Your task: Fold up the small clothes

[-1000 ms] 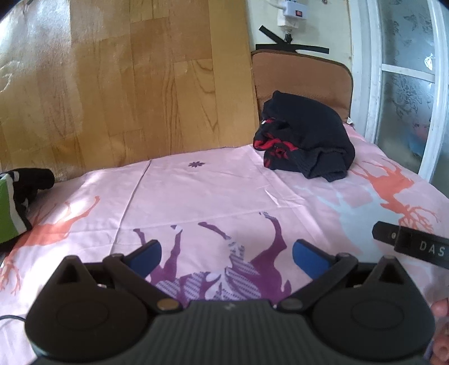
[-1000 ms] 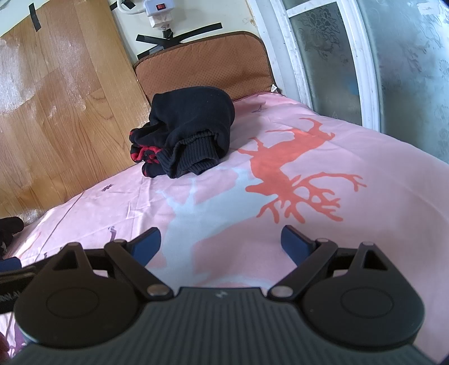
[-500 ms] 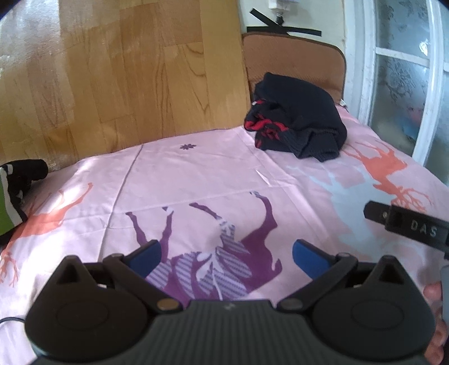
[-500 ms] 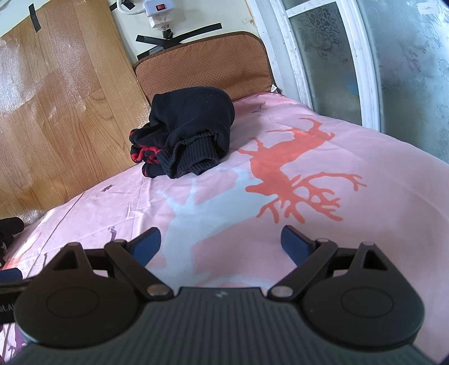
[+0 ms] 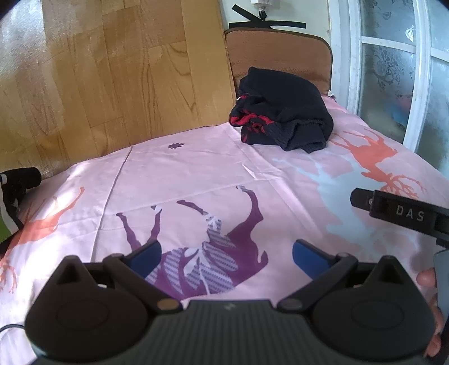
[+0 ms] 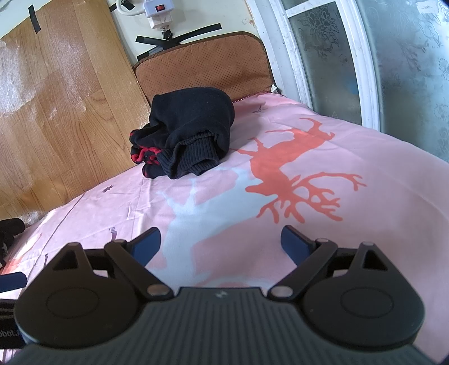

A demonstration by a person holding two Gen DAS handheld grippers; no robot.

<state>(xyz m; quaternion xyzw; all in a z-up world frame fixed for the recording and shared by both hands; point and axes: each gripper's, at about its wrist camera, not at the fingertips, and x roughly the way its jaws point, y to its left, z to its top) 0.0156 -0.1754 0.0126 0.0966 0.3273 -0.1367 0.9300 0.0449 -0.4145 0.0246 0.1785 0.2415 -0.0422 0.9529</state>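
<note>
A bunched dark navy garment with red trim point(image 5: 283, 118) point(image 6: 188, 132) lies at the far end of the pink bed sheet point(image 5: 196, 179) point(image 6: 364, 174), in front of a brown cushion. My left gripper point(image 5: 226, 257) hovers open over the purple deer print, well short of the garment, with nothing between its blue pads. My right gripper point(image 6: 220, 243) is open too, over the pale blue and orange deer prints, also short of the garment. In the left wrist view the right gripper's body point(image 5: 401, 213) shows at the right edge with a person's fingers point(image 5: 428, 278) below it.
A second garment, black with green and white point(image 5: 12, 193), lies at the sheet's left edge. A wood-grain board point(image 5: 112, 70) and a brown cushion point(image 6: 207, 70) back the bed. A frosted window point(image 6: 378, 56) runs along the right. A power strip point(image 6: 161, 11) hangs on the wall.
The left gripper has swung left and tilted down a little, so the dark garment sits further right in its view. The right gripper has hardly moved. Both stay open.
</note>
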